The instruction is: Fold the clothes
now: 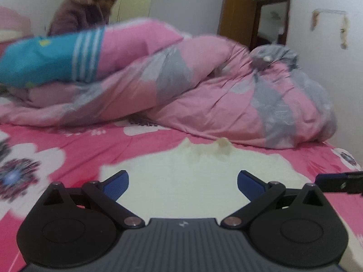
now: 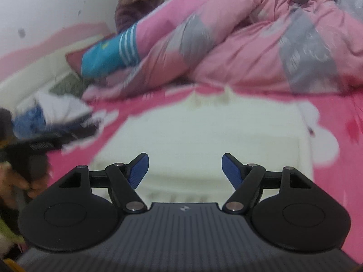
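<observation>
Both grippers stood with their jaws wide apart and nothing between them, the left gripper [image 1: 182, 182] and the right gripper [image 2: 185, 168] each hovering over the folded white garment [image 2: 204, 136] that lay flat on the pink flowered bedsheet [image 1: 90, 149] just beyond the blue pads. Behind it a heaped pink and grey quilt [image 1: 204, 86] blocked the far side of the bed, with a person in a purple jacket [image 1: 79, 13] beyond. Only the right wrist view showed a pile of clothes [image 2: 56, 113] at the left.
</observation>
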